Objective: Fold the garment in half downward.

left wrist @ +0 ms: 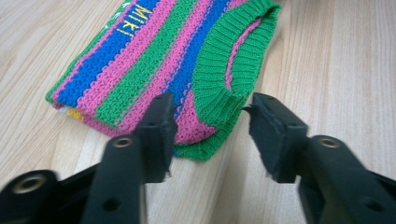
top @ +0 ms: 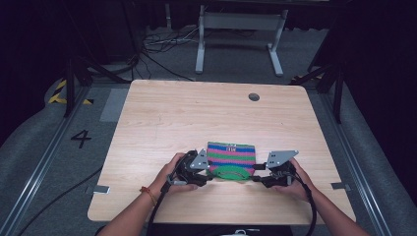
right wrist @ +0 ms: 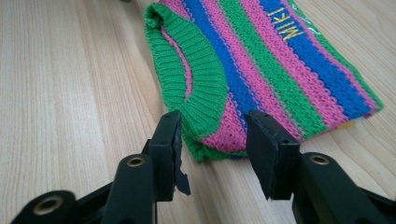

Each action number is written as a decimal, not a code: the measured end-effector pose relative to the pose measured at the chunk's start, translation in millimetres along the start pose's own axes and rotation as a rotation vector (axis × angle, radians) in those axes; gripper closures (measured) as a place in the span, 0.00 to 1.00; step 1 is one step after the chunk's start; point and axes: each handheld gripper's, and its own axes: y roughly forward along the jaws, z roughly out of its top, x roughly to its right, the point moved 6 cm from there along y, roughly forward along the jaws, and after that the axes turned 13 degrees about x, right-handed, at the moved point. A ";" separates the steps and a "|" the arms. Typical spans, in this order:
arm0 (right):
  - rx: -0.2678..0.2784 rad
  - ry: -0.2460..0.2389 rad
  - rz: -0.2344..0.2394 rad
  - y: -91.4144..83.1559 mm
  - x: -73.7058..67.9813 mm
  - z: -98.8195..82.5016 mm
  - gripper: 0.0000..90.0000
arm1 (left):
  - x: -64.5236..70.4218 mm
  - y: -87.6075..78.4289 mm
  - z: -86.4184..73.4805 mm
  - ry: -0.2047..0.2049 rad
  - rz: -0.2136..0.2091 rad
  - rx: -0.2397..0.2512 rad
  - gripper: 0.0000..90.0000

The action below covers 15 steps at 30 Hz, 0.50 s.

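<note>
At the near edge of the table, at six o'clock in the high view, two forearms come in, each hand holding a gripper. The left gripper sits at about seven o'clock, the right gripper at about five, and the sweater lies between them, its near corners at their tips.

In the left gripper view, the left gripper has its jaws spread, with the sweater at twelve o'clock. One corner of the knit, where the green collar bends round, pokes into the gap between the jaws. The left jaw overlaps the cloth's edge in the picture; whether it touches cannot be told. The right jaw stands just clear of the collar. Nothing is pinched.

In the right gripper view, the right gripper is likewise spread, and the sweater runs from twelve toward two o'clock. Its other collar corner lies between the jaws, close to both pads but not squeezed.

The sweater is folded into a flat, small rectangle on the bare wood, collar side toward the person. It is knitted in stripes of pink, green and blue, with a ribbed green collar and yellow letters on a blue stripe at its far end.
</note>
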 end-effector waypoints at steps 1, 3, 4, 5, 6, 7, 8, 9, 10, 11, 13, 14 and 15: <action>-0.007 -0.006 -0.005 -1.6 0.4 0.3 0.60 | -2.0 -1.6 -0.2 0.010 0.010 -0.017 0.50; -0.018 -0.012 -0.016 -6.0 1.5 1.6 0.58 | -4.9 -5.2 0.3 -0.004 0.030 -0.020 0.43; -0.018 -0.012 -0.020 -7.5 1.6 2.1 0.58 | -6.9 -8.0 1.2 -0.006 0.042 -0.025 0.42; -0.018 -0.018 -0.031 -10.2 2.8 2.8 0.56 | -8.2 -10.4 2.2 -0.005 0.053 -0.028 0.41; -0.022 -0.019 -0.041 -12.4 3.4 3.3 0.54 | -8.6 -11.9 2.9 -0.007 0.057 -0.029 0.38; -0.024 -0.020 -0.051 -14.0 3.9 3.9 0.52 | -9.2 -15.2 3.7 0.000 0.062 -0.042 0.37; -0.024 -0.020 -0.051 -14.0 3.9 3.9 0.52 | -9.2 -15.2 3.7 0.000 0.062 -0.042 0.36; -0.029 -0.031 -0.068 -17.5 5.2 4.3 0.51 | -8.4 -19.2 3.7 0.007 0.066 -0.051 0.36; -0.032 -0.040 -0.079 -21.3 6.0 4.3 0.50 | -8.1 -22.7 3.1 0.022 0.073 -0.064 0.34; -0.039 -0.047 -0.090 -24.4 6.4 3.7 0.49 | -8.2 -26.9 2.3 0.031 0.087 -0.069 0.33; -0.039 -0.050 -0.116 -32.1 8.5 1.5 0.47 | -9.4 -35.5 0.0 0.028 0.106 -0.075 0.31; -0.035 -0.046 -0.122 -35.1 8.9 0.3 0.46 | -10.0 -39.1 -1.4 0.026 0.117 -0.080 0.30; -0.035 -0.044 -0.130 -38.1 9.3 -1.2 0.45 | -10.5 -43.4 -3.4 0.022 0.125 -0.085 0.30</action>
